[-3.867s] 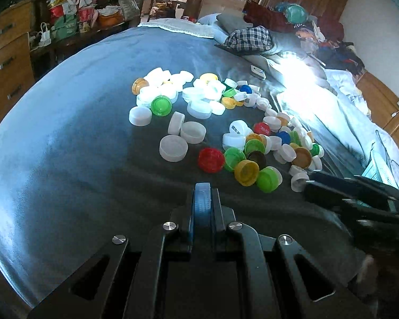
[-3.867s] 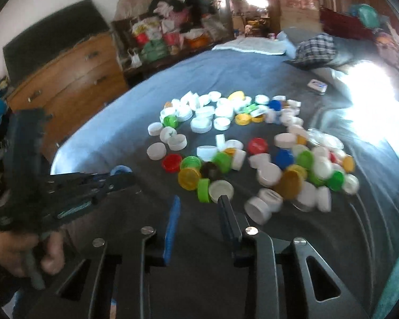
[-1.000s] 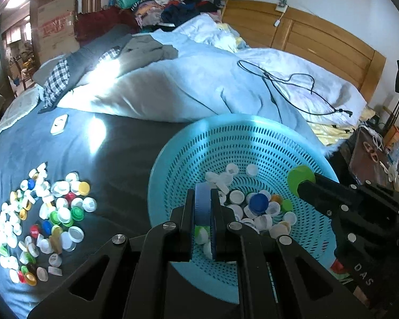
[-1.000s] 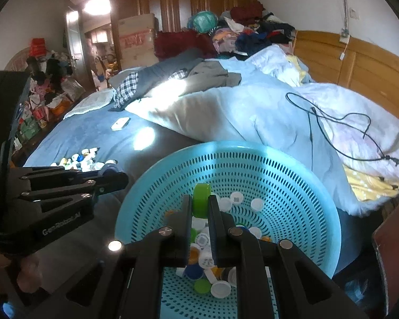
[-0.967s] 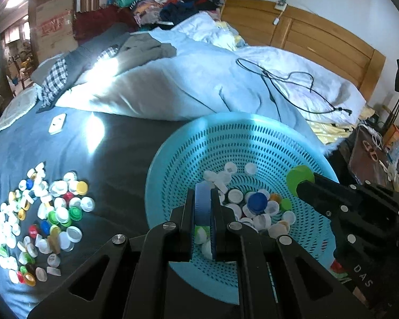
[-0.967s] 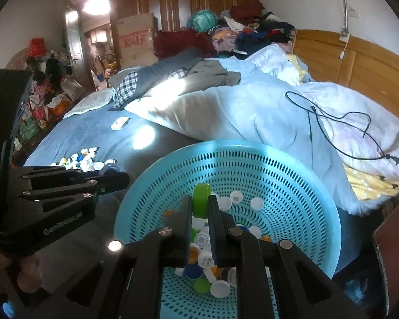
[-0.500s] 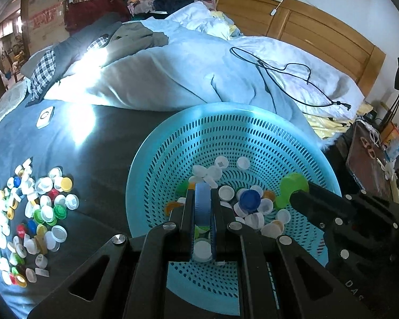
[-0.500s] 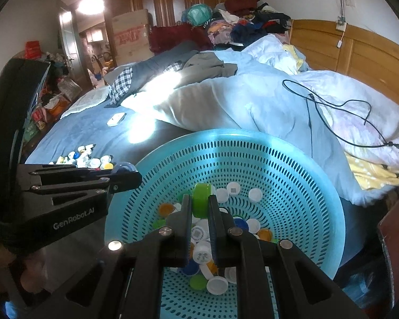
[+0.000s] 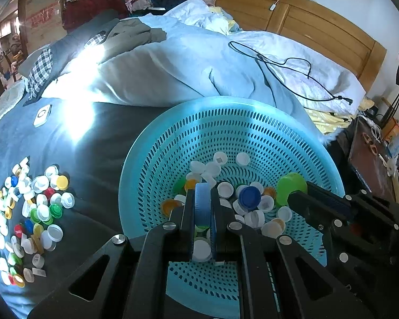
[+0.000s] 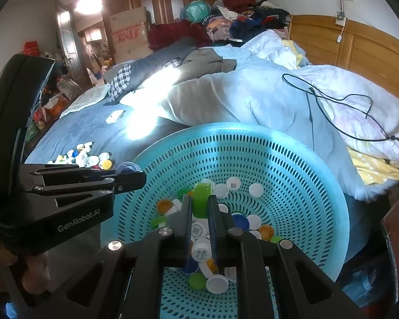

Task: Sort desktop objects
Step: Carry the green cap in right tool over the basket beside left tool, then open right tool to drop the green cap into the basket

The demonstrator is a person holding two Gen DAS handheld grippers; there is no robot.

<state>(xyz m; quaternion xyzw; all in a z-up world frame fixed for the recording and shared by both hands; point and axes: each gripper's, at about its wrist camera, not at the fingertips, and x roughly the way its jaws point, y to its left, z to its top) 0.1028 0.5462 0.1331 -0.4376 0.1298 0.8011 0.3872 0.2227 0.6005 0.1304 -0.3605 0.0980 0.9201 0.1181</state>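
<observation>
Jaws clamping caps (image 9: 202, 205) edge-up

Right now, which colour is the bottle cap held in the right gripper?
Green cap, gripped edge-on by the right gripper; the right wrist view shows it best.

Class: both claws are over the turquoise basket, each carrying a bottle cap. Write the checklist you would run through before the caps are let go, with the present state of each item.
1. Left claw shut on the blue cap: ok.
2. Right claw shut on the green cap: ok.
3. Both caps inside the rim of the turquoise basket, over the caps already in it: ok.
4. Claws apart, not touching each other: ok.
5. Basket resting steady on the bed: cannot tell; its near edge is hidden behind the claws.
6. Loose caps left on the blanket for the next round: ok, many remain.
</observation>
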